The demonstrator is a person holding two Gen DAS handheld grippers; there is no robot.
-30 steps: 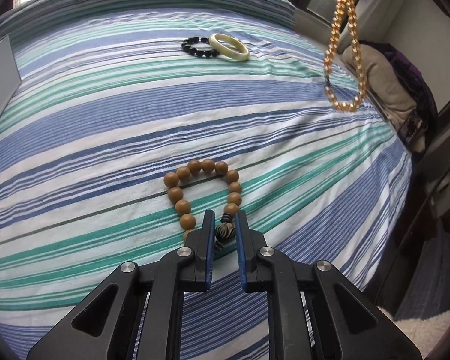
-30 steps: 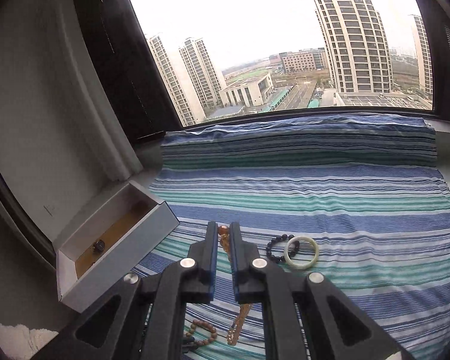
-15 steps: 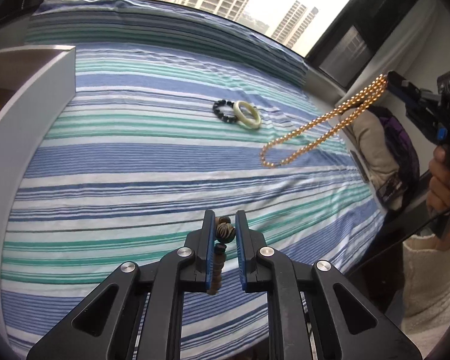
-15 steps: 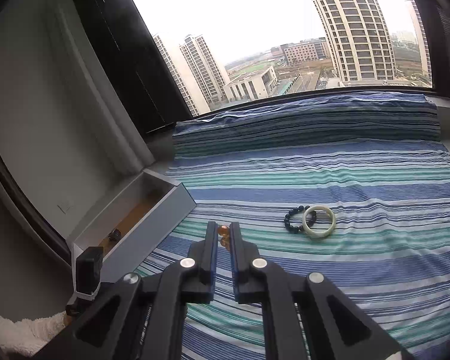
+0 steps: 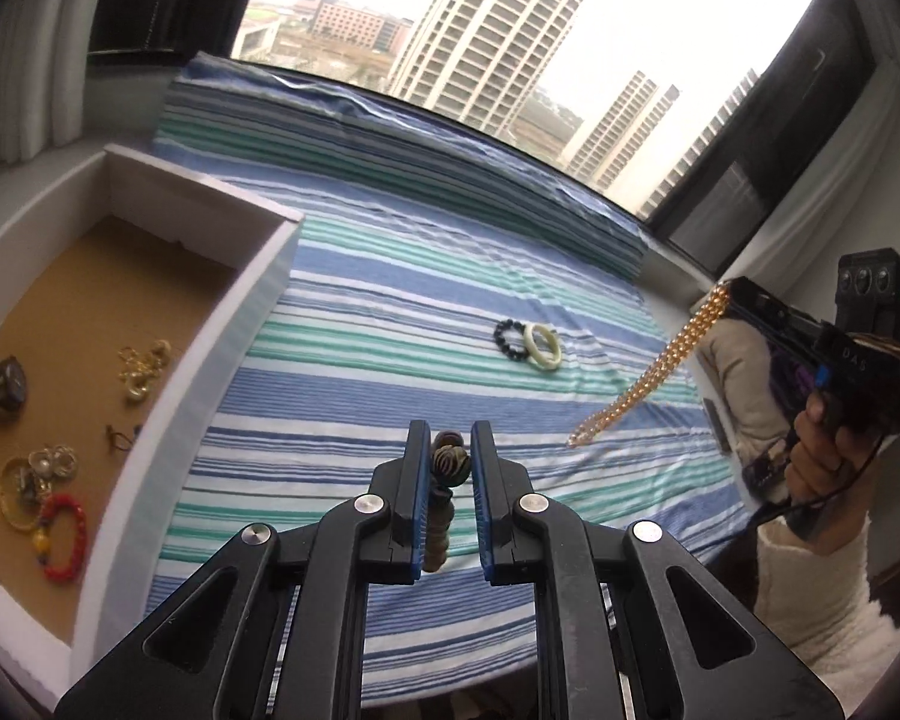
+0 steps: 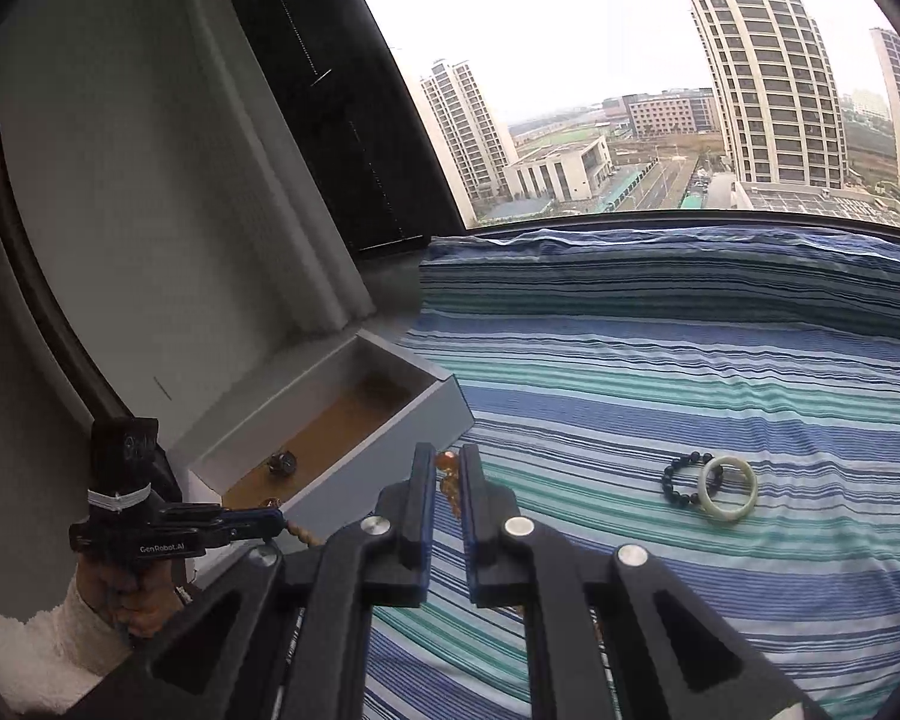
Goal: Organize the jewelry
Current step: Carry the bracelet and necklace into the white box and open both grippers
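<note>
**Both grippers carried beads above the striped bed**

The left gripper (image 5: 445, 463) was clamped on a wooden bead bracelet (image 5: 448, 465), which hung down between its fingers above the striped sheet (image 5: 390, 324). The right gripper (image 6: 448, 474) pinched a golden bead necklace (image 5: 648, 384) that dangled in the air. A black bead bracelet (image 5: 506, 336) and a pale bangle (image 5: 543, 347) lay touching on the sheet. The open white box (image 5: 210, 354) beside the sheet held other jewelry.

Left wrist view: above striped cloth (image 5: 390, 324), angled down, box (image 5: 228, 324) close at left. Right wrist view: faces window, box farther left. Shared: cloth, box, bangle (image 6: 727, 487).
</note>
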